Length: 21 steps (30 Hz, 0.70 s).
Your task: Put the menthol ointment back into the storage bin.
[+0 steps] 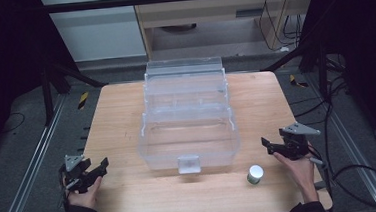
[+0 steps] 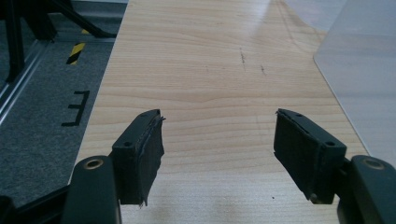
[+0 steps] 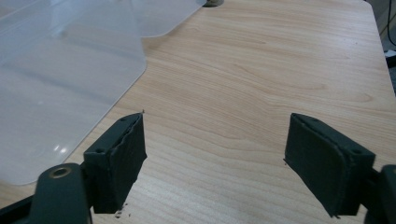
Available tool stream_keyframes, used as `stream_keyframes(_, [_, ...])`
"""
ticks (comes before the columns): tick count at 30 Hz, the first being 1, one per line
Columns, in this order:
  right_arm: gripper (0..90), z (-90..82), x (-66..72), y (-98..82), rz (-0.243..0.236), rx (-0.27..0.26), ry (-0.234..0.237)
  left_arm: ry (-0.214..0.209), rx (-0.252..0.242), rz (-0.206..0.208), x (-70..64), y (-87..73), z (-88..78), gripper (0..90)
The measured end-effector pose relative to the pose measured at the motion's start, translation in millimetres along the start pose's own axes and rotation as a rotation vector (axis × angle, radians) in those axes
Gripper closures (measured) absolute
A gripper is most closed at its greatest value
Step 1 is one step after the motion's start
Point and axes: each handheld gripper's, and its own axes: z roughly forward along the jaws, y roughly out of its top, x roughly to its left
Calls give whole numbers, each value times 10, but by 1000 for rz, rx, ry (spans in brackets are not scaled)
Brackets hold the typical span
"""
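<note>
Resting at the near left corner of a wooden table [image 1: 132, 200], the left tongs [image 1: 100, 168] sit in a person's left hand [image 1: 82, 196], well left of the clear bin [image 1: 189, 146] that serves as landmark. Their jaws stand wide apart with nothing between them; the left gripper view shows bare wood in the gap and the bin's wall [image 2: 364, 84] off to one side. The forearm comes in low from the near edge, wrist straight, jaws aimed toward the bin.

The bin stands at the table's middle, a tiered transparent box with its trays stepped back and open and a latch [image 1: 189, 164] on its near wall. It looks empty, likely set open to receive something.

Just right of the bin's near corner stands a small jar [image 1: 254, 174] with a white lid, upright on the table and free of any grip. It is probably the thing to be picked up, being closest to the right hand.

Right of the jar, the right tongs [image 1: 269, 148] are held by the right hand [image 1: 301, 171], jaws also spread wide and empty, pointing toward the bin. The wrist is slightly raised, seemingly ready to reach.
</note>
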Motion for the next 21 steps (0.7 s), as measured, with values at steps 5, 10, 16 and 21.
stream_keyframes(5, [241, -73, 30, 56, -61, 48, 8, 0, 24, 19, 3, -22, 22, 312])
stream_keyframes(10, [270, -170, 76, 155, -97, 91, 51, -16, 43, 23, 7, -26, 81, 312])
stream_keyframes(16, [255, -260, 93, 347, -155, 129, 104, -15, 58, 44, -16, -28, 97, 312])
stream_keyframes(21, [242, -296, 125, 558, -194, 160, 178, -20, 65, 49, -13, -28, 106, 312])
